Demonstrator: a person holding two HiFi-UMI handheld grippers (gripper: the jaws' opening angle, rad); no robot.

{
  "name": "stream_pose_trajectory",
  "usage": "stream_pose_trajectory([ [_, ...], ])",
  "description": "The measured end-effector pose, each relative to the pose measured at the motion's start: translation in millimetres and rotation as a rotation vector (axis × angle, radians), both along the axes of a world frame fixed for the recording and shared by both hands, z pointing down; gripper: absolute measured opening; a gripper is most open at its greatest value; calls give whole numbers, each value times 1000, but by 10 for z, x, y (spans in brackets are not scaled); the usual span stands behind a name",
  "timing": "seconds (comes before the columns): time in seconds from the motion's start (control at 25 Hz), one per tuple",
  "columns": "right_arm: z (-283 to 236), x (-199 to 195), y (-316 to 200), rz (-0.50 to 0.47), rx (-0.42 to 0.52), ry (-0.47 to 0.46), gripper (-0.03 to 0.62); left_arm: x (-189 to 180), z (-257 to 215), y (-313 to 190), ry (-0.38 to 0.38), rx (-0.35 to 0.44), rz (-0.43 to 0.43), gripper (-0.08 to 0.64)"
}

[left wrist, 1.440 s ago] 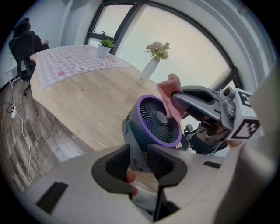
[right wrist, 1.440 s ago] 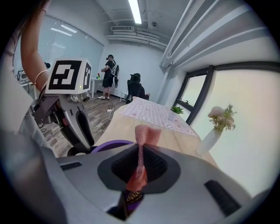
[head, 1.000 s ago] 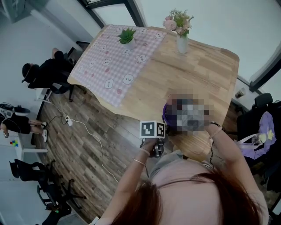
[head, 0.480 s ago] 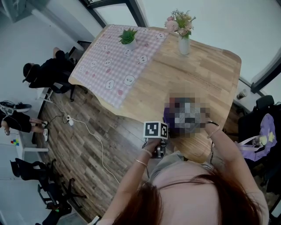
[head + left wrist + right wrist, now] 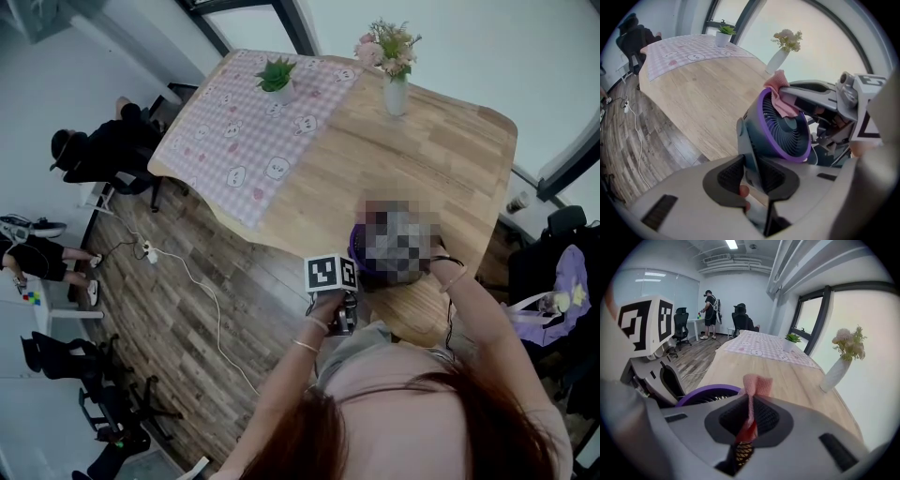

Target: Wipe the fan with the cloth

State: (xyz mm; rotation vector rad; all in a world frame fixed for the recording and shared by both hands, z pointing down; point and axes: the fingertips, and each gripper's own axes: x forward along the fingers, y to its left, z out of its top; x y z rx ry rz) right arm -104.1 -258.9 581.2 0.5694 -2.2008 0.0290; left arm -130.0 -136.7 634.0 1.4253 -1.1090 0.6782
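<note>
Holding flowers [image 5: 387, 45], the vase [image 5: 397, 94] stands at 12 o'clock; at the surface's [image 5: 427, 164] 6 o'clock edge, left claw [image 5: 751, 174] clamps the fan [image 5: 782, 132], right claw [image 5: 749, 417] pinches the cloth [image 5: 755, 384].

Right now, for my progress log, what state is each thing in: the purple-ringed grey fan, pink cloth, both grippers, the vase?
Purple-ringed dark grey fan: clamped at its rear housing.
Pink knitted cloth: pinched, lying on the fan's top rim.
Left gripper: shut on the fan.
Right gripper: shut on the cloth.
White flower vase: upright.

Vase w/ flowers [image 5: 396, 92], potted plant [image 5: 276, 75], tablecloth [image 5: 246, 141]
</note>
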Motion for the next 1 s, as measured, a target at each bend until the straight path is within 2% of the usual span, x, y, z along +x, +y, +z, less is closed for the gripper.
stream_pose_trajectory([
  [0.2, -9, 55, -33, 53, -12, -13, 25, -83, -21, -56, -9, 32, -123, 64],
  [0.36, -13, 82, -38, 74, -14, -13, 25, -100, -26, -59, -46, 54, -160, 58],
  [0.6, -16, 154, -66, 116, -29, -23, 25, -120, -29, -77, -55, 74, -227, 57],
  [1.0, -1, 301, -67, 215, -118, -65, 25, -130, -14, -73, -50, 91, -284, 58],
])
